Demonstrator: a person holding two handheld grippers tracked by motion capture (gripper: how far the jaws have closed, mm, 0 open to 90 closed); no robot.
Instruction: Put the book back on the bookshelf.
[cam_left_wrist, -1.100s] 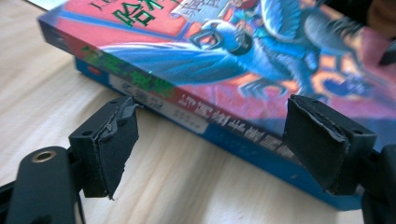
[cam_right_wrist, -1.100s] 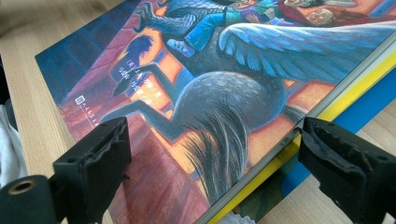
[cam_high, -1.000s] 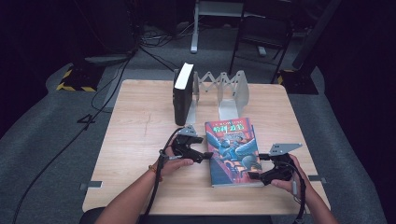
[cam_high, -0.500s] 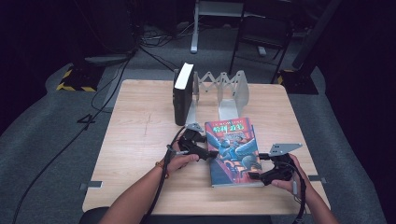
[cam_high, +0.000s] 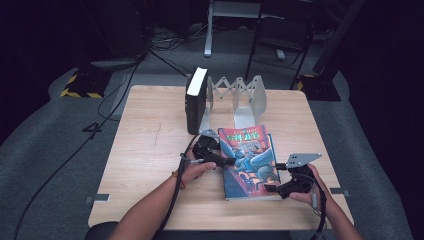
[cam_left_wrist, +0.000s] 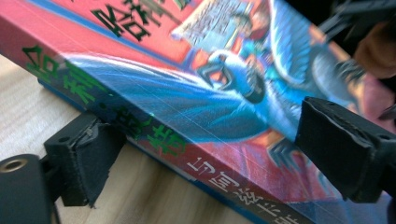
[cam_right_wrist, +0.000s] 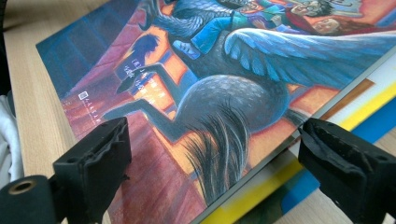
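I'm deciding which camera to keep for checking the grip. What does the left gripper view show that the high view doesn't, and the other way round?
Left gripper view alone: the green lettering on the book's spine, with the left gripper straddling that spine edge, jaws apart.
High view alone: the upright black book in the metal rack, the table, both forearms.
Both: the colourful book lying flat and the right gripper at its far edge.

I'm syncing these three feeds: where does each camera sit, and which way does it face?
High view: above the person's side, looking forward and down on the table; forearms, both hands, left tool and right tool show.
Left gripper view: rides the left tool, facing the book's spine; its two black jaws stand apart.
Right gripper view: rides the right tool, facing the cover's corner; jaws apart.
All share the book.
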